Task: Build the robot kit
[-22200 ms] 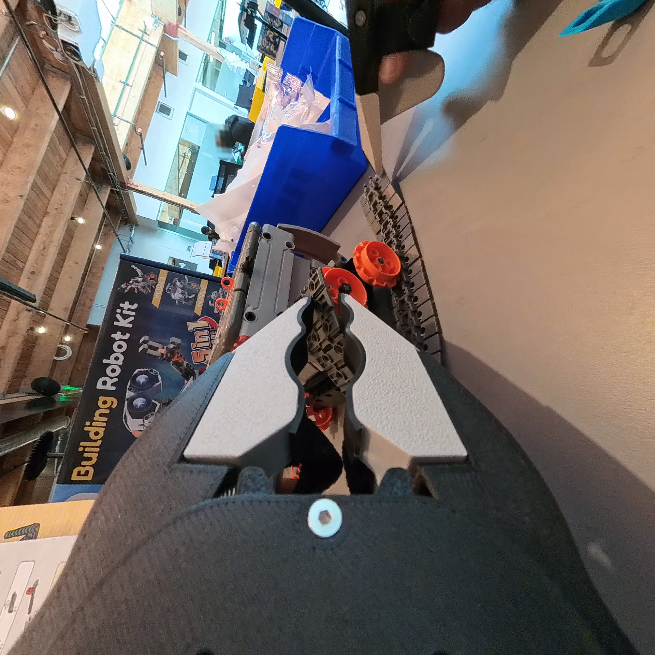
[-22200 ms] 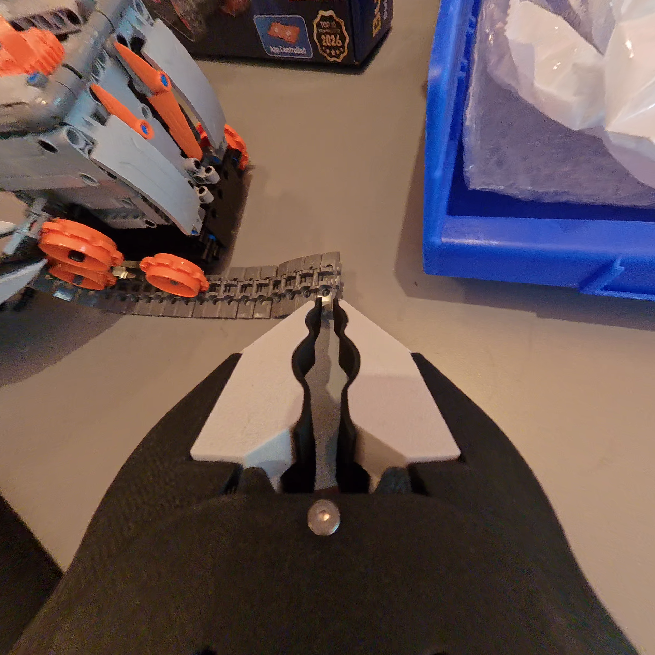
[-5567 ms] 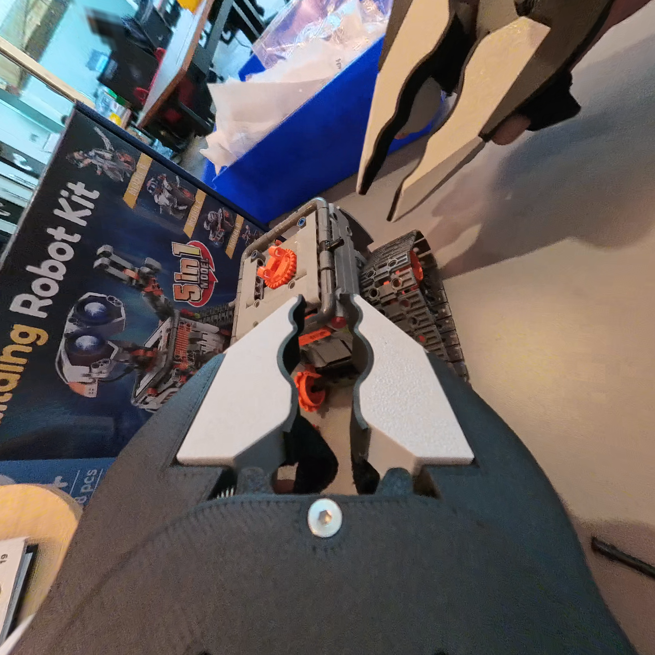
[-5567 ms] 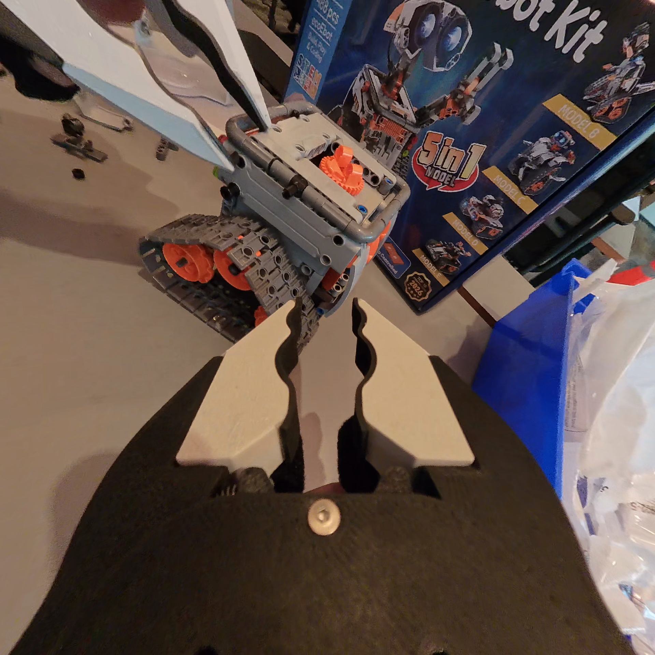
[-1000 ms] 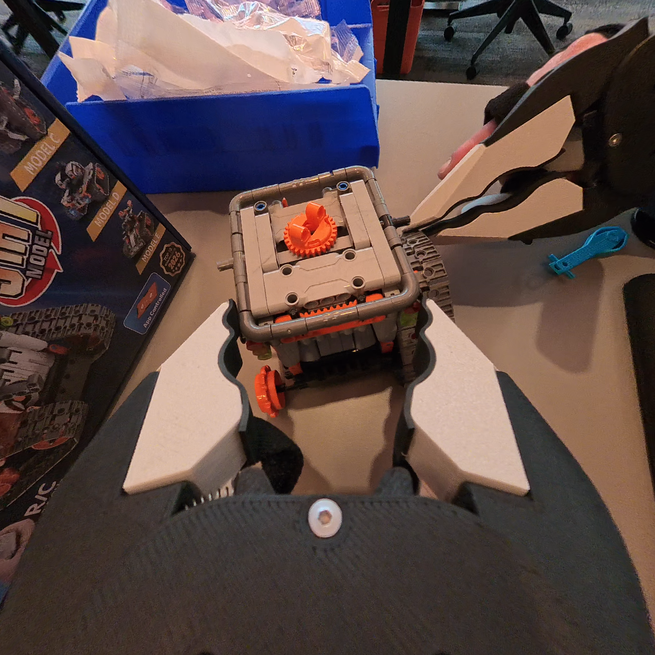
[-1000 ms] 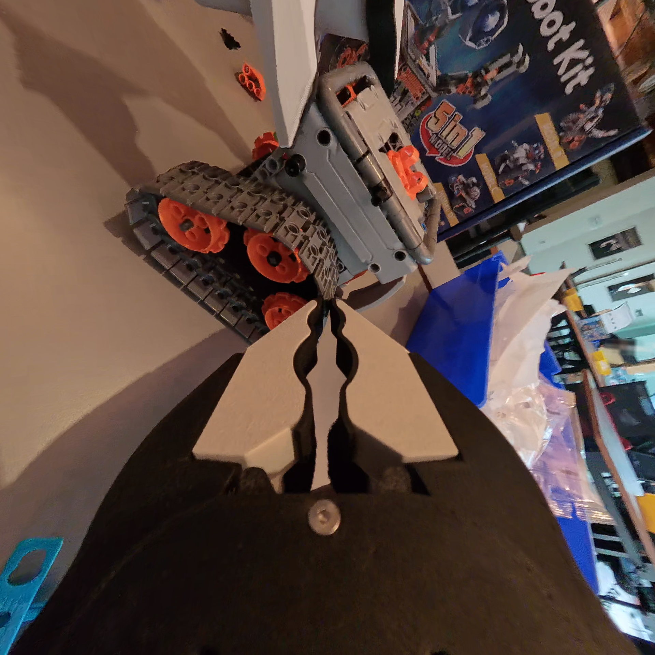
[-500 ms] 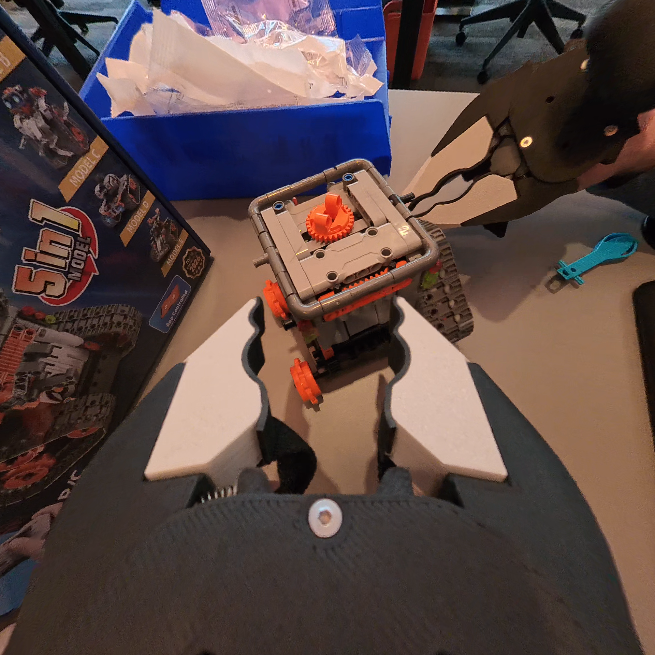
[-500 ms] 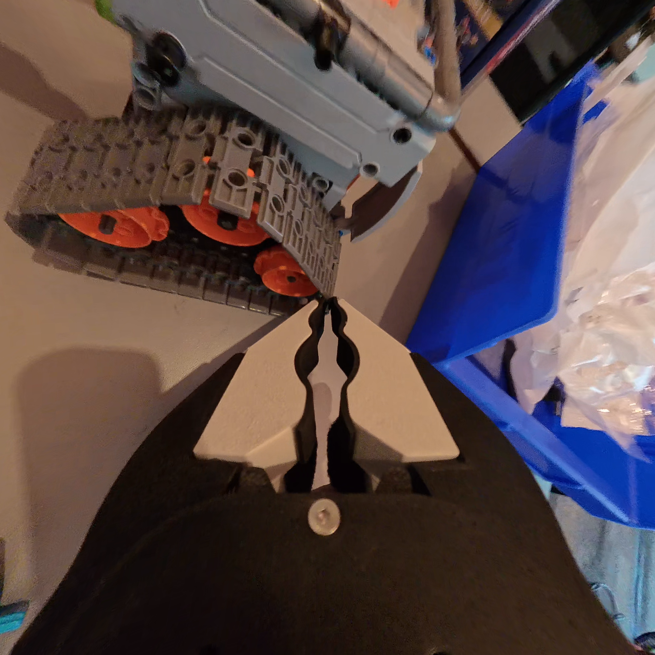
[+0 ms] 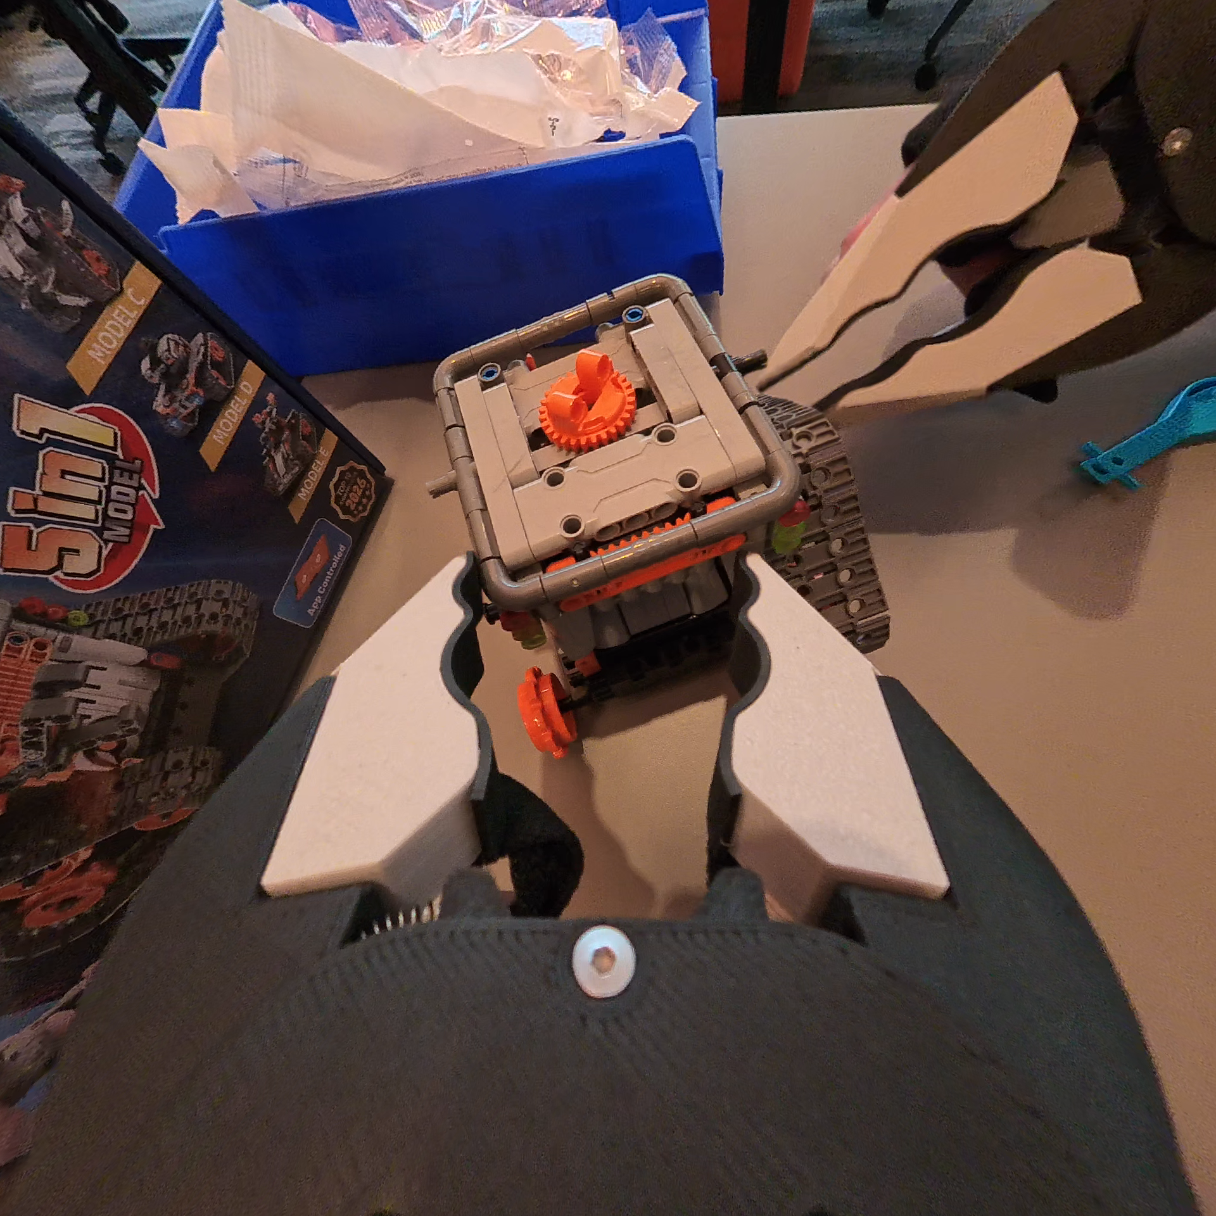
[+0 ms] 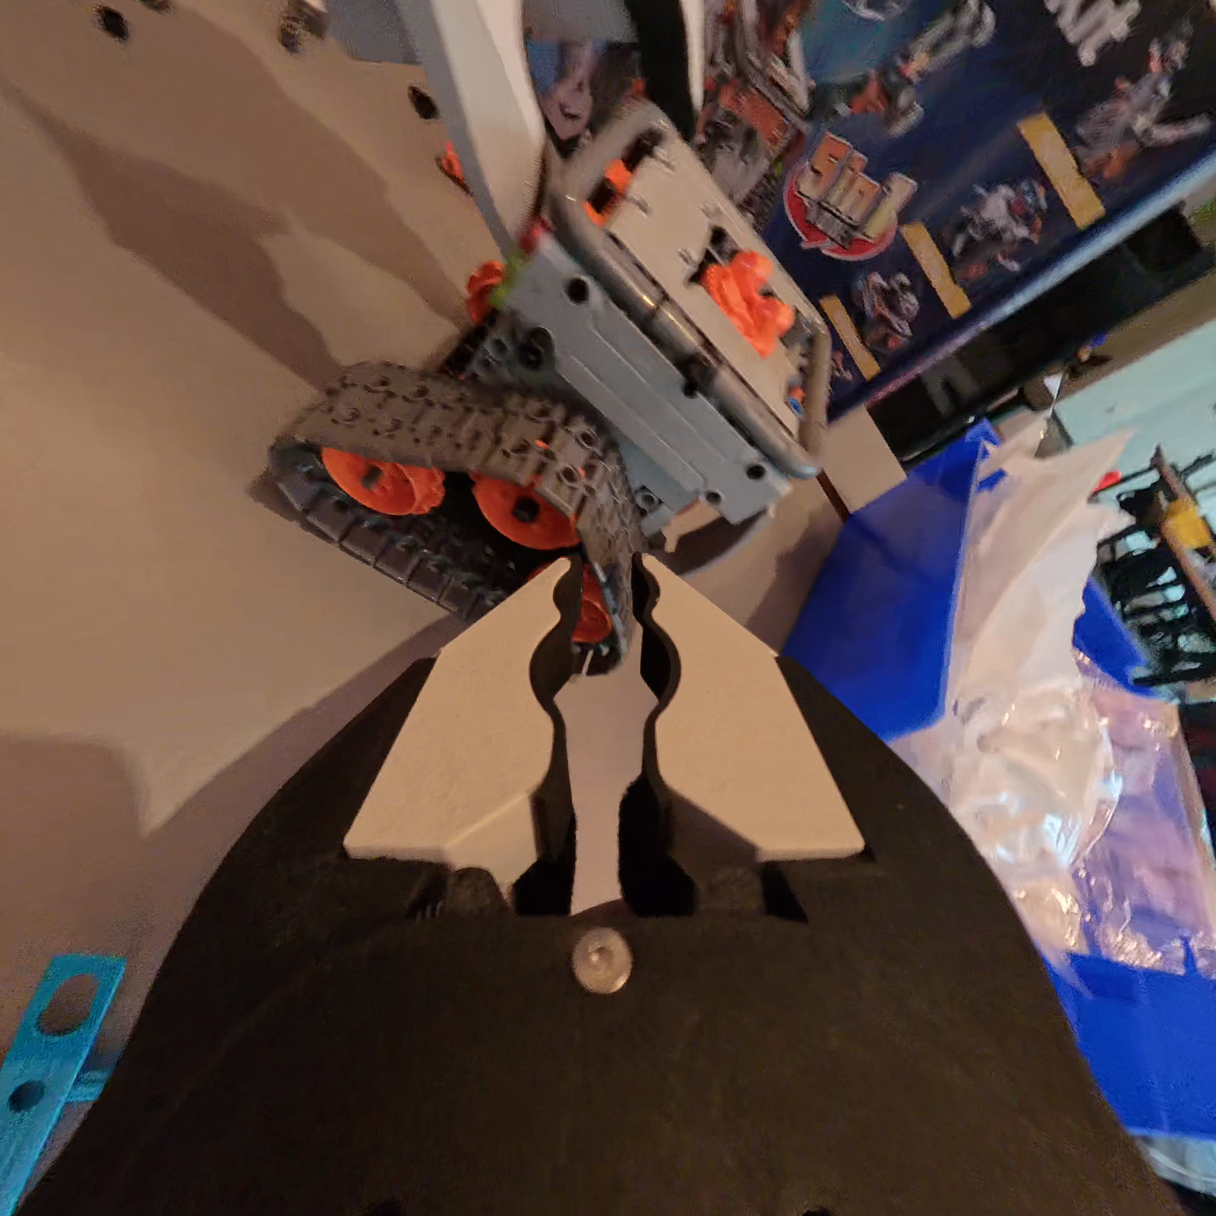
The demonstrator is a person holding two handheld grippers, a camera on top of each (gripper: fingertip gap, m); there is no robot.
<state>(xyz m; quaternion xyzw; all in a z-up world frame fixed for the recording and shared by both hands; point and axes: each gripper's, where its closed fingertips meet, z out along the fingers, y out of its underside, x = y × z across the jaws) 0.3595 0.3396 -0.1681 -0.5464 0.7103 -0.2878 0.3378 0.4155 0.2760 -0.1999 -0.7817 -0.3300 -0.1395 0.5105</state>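
Left wrist view: left hand-held gripper spread wide around tracked robot model on counter, track running away from camera | right hand-held gripper slightly parted astride track end.

The left wrist view looks steeply down along the left gripper from close above the tracked toy vehicle, facing the blue bin at the far edge of the counter, with the robot-kit box to its left. The right wrist view is rolled sideways and sits low beside the vehicle, very near its grey track, facing across the right gripper toward the box. Both views share the vehicle, box, bin and a turquoise tool, and each shows the other's gripper farther off.
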